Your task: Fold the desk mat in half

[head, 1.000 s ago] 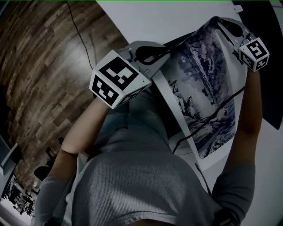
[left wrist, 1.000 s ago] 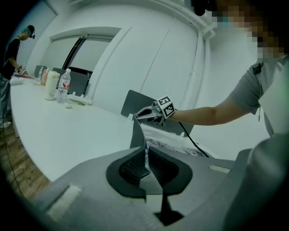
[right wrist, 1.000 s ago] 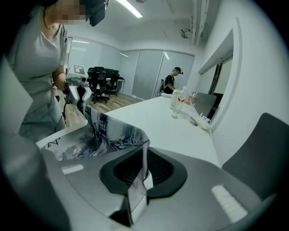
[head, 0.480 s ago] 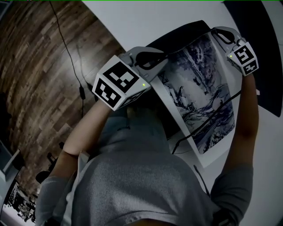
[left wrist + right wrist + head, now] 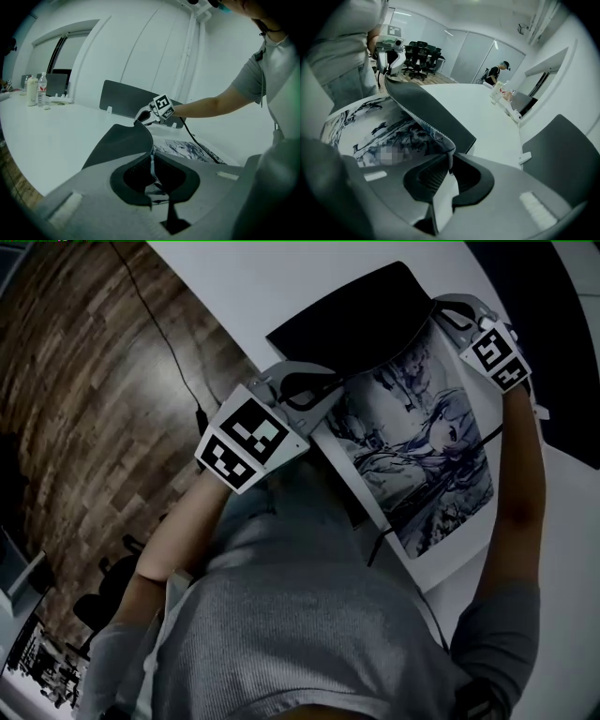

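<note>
Desk mat (image 5: 422,460) on white table (image 5: 244,287), one edge clamped at its corners by left gripper (image 5: 317,397) and right gripper (image 5: 446,315), black underside newly turned up far side, fold judged partway.

Wood-plank floor (image 5: 84,381) fills nine o'clock, the white counter (image 5: 244,277) twelve; black office chairs (image 5: 417,55) stand by glass partitions (image 5: 473,58).

Desk mat (image 5: 422,456) on table (image 5: 244,287) — left gripper (image 5: 326,397), right gripper (image 5: 442,313) at its corners.
</note>
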Demonstrator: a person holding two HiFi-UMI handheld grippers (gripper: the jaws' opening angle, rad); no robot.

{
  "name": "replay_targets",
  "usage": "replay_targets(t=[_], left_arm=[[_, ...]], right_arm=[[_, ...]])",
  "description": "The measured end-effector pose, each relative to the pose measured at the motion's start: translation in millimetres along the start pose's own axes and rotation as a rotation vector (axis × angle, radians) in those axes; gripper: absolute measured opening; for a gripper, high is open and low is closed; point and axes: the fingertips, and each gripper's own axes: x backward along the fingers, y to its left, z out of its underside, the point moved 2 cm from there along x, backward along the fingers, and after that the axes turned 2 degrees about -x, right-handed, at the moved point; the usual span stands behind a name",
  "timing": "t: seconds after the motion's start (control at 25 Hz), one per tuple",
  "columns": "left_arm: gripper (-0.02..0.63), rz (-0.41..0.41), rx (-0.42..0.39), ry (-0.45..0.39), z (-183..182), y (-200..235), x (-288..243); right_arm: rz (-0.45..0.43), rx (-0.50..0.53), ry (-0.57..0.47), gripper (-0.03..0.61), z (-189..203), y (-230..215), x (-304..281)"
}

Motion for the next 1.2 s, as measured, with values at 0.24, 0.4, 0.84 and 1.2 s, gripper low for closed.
replay_targets(t=[0.24,0.4,0.84,1.2], left_arm=[[0.029,0.0,-0.016,0.016,6.7,-42.1,-21.6],[0.029,0.001,-0.023,0.034,13.9,-67.9,-33.1],[0.029,0.089,-0.054,0.062,25.1,-113.5,-48.6],[0.029,0.194,-0.128,0.084,30.5,-147.0,-53.6]], right_arm=[[-0.012,0.036,0.028,0.035,35.8,25.7,22.4],[-0.001,0.025,0.009,0.034,51.5,42.2,36.4],[0.013,-0.027,0.054,0.034,82.7,79.3,63.3],[0.104,-0.143,0.088,0.034,102.8,114.2,85.3]])
